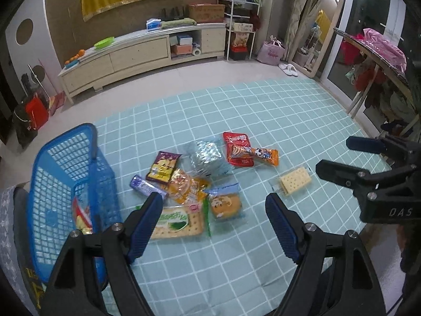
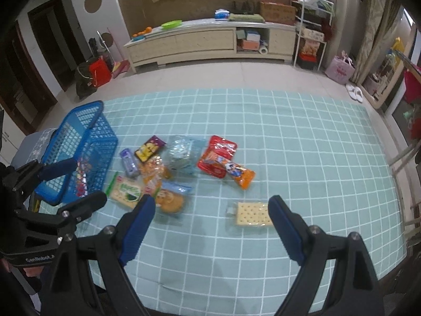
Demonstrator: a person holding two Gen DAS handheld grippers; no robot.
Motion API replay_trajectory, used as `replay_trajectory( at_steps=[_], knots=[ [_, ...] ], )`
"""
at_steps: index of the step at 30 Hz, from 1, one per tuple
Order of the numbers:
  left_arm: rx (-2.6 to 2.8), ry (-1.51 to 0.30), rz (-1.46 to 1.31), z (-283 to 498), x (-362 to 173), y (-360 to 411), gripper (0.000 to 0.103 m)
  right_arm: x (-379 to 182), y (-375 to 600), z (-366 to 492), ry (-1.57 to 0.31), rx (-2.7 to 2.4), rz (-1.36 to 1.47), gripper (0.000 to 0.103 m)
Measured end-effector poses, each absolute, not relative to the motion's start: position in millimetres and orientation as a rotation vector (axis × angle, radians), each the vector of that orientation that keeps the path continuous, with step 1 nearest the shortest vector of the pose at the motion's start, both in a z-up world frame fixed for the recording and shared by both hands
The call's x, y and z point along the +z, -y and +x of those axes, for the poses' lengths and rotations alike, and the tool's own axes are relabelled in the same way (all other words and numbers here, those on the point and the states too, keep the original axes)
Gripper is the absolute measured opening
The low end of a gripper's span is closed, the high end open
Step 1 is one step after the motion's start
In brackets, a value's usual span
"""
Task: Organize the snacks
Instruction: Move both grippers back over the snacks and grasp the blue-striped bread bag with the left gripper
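Several snack packets lie on a teal checked cloth. A cracker pack lies apart at the right. A red packet, an orange bar, a silver pack, a purple packet, a cake packet and a green-labelled cracker pack cluster in the middle. A blue basket at the left holds a few packets. My left gripper is open and empty above the cluster. My right gripper is open and empty, near the lone cracker pack.
A long low cabinet stands along the far wall beyond bare floor. A shelf rack, a mirror and a clothes rack stand at the right. Bags sit on the floor at the left.
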State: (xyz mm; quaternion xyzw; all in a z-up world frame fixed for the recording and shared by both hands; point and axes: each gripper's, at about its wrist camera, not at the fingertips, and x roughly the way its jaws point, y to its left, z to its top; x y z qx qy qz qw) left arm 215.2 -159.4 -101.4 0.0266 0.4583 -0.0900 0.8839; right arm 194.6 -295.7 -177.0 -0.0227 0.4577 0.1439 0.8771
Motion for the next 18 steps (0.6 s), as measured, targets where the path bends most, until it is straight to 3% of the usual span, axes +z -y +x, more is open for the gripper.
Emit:
replay_trajectory(
  at_steps=[5, 7, 18],
  knots=[
    [-0.18, -0.963, 0.048, 239, -111, 164, 0.085, -189, 305, 214, -0.969, 0.298, -0.041, 0.09],
    [-0.171, -0.962, 0.057, 250, -116, 167, 0.093, -193, 309, 223, -0.968, 0.288, -0.037, 0.09],
    [-0.16, -1.059, 0.03, 321, -160, 167, 0.093, -232, 319, 271, -1.035, 0.29, -0.022, 0.09]
  ],
)
